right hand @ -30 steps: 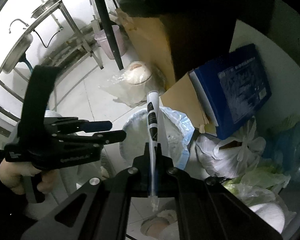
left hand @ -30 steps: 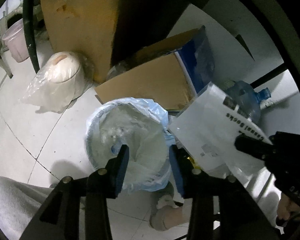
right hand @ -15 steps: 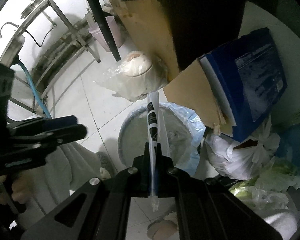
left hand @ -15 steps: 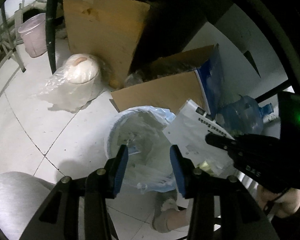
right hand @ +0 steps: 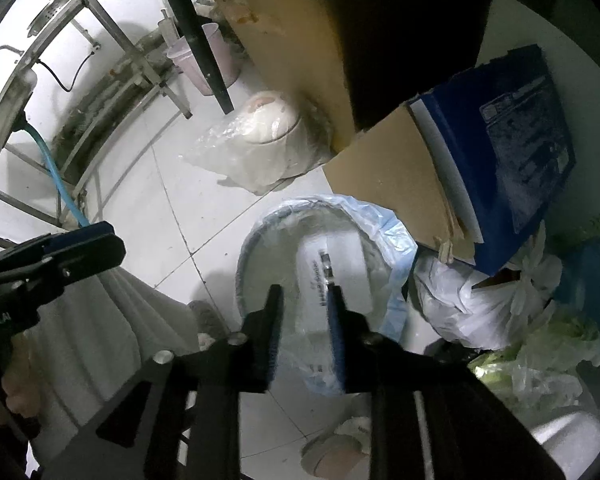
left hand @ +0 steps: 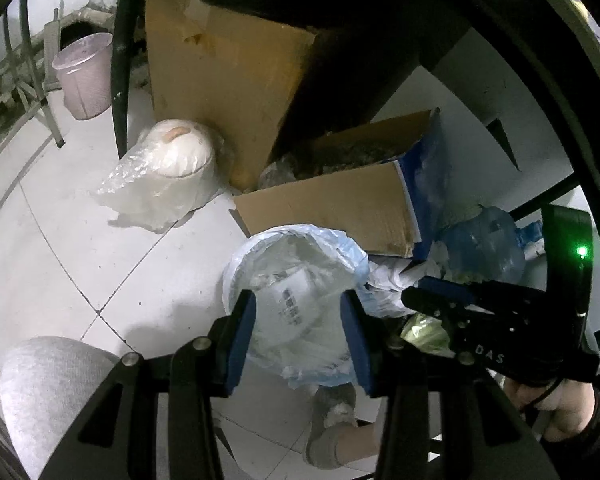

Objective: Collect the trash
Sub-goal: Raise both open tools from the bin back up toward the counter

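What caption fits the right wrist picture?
Right tool open above the lined bin, white packet dropped inside.

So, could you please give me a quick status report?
Right tongs just opened, empty. White packet lies in lined bin. Left tongs open, empty. Nothing blocking.

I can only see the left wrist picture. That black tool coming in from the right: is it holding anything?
Observer: No. In the right wrist view, the right gripper has just been opening. Its jaws stand apart, and the white packet shows below them inside the bin.
Operator: What's further left, beyond those metal legs?
Observer: A blue hose hangs down from a metal sink stand.
Operator: And to the right of the bin?
Observer: A white plastic bag with a knotted top sits on the floor beside it.
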The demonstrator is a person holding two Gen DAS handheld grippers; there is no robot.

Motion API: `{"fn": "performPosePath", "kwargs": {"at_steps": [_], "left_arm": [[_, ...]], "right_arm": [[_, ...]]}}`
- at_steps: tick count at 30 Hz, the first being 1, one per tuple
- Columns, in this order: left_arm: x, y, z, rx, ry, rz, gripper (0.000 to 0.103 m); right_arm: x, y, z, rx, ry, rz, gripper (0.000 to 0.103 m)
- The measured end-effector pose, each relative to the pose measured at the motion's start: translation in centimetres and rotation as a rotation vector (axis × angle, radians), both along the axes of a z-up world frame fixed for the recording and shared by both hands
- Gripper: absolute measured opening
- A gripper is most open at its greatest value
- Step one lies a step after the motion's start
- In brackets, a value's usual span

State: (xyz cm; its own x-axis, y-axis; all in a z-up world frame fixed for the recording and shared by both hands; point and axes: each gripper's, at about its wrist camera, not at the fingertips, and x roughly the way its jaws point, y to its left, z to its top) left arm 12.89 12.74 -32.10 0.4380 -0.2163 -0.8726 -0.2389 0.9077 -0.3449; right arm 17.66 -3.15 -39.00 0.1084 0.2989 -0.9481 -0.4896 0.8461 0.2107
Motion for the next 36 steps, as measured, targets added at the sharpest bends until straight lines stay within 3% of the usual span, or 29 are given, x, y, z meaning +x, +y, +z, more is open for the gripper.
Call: {"fn": "performPosePath", "kwargs": {"at_steps": [36], "left_arm": [[-3.2, -6.2, 11.2, 0.128, -0.178, -0.102, 0.044]], "right_arm": [[-5.6, -7.5, 13.4, 0.126, -0.197, -0.045, 0.026]]}}
